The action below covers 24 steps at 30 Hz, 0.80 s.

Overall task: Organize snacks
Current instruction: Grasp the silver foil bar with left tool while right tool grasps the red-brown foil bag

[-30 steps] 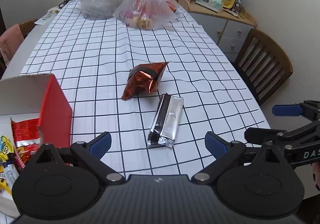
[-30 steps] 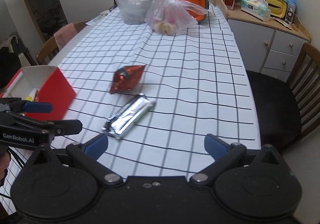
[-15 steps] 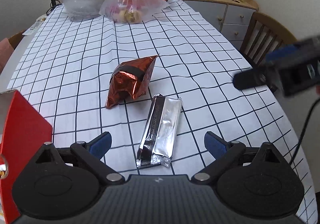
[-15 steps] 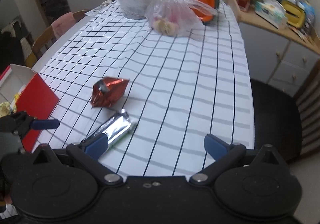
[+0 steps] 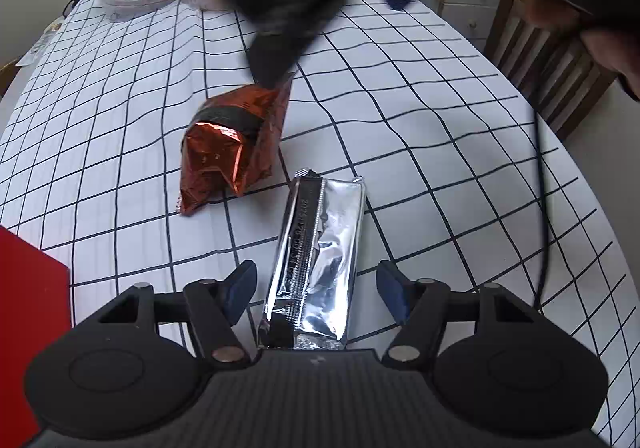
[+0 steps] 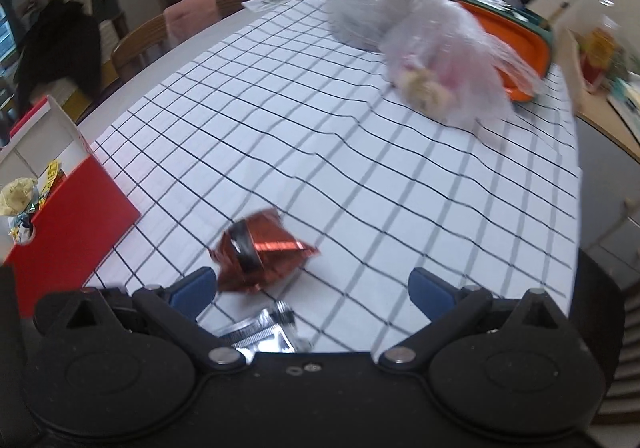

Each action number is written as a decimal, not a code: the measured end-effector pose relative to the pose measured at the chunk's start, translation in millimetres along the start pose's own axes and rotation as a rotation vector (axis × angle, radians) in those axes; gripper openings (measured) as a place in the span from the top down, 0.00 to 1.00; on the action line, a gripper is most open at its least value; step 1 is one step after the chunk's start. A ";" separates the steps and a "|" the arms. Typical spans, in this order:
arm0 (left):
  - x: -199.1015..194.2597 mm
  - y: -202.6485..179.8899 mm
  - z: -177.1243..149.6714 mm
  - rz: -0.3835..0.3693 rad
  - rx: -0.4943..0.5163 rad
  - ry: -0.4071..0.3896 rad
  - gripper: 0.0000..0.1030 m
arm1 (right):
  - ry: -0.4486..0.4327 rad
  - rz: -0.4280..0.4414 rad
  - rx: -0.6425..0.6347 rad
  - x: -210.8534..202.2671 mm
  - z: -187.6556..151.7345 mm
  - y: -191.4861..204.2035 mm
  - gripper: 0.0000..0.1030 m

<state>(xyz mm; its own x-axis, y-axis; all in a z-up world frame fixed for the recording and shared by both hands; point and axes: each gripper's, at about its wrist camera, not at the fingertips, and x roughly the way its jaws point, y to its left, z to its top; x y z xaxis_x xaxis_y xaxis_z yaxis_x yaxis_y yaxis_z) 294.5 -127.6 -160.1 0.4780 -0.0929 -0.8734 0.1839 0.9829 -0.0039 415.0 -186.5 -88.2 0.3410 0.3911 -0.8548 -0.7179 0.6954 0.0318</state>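
checked tablecloth point(image 5: 120, 96) | red box point(image 6: 68, 224) left | plastic bags point(image 6: 440, 60) far end

Your silver packet point(image 5: 320, 248) is glossy crinkled foil with a ribbed crimped seam. Your red snack bag point(image 5: 232, 144) is shiny metallic foil, creased, with a matt black band. The worktop point(image 5: 420, 128) cover looks like smooth matt cloth, slightly wrinkled. The red box point(image 6: 68, 232) at your left looks like matt cardboard. Far bags point(image 6: 436, 60) are thin clear plastic. Your left gripper point(image 5: 316, 292) is matt black plastic.
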 end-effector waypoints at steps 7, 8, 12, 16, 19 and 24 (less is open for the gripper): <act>8.3 -5.0 -4.3 0.005 0.030 0.019 0.47 | 0.035 0.018 -0.106 39.9 18.8 24.3 0.00; 8.6 -4.3 -4.4 0.002 0.025 0.019 0.47 | 0.043 0.019 -0.120 45.6 20.1 27.9 0.00; 8.6 -4.0 -4.6 -0.016 0.020 0.016 0.53 | 0.079 0.003 -0.162 69.0 20.5 35.2 0.01; 7.6 -3.7 -7.0 -0.025 0.018 0.005 0.58 | 0.111 0.012 -0.168 85.3 17.2 36.2 0.01; 6.3 -2.8 -9.6 -0.027 0.008 -0.002 0.59 | 0.137 0.015 -0.174 92.0 11.3 37.0 0.10; 5.3 -4.4 -11.9 -0.021 0.004 -0.004 0.59 | 0.147 0.010 -0.168 92.6 4.7 37.4 0.22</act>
<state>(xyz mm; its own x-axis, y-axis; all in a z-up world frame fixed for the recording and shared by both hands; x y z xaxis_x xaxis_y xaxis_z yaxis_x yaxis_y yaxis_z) 286.1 -130.6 -170.5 0.4770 -0.1144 -0.8714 0.1974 0.9801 -0.0206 422.6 -121.4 -163.8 0.2500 0.2970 -0.9216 -0.8158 0.5773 -0.0353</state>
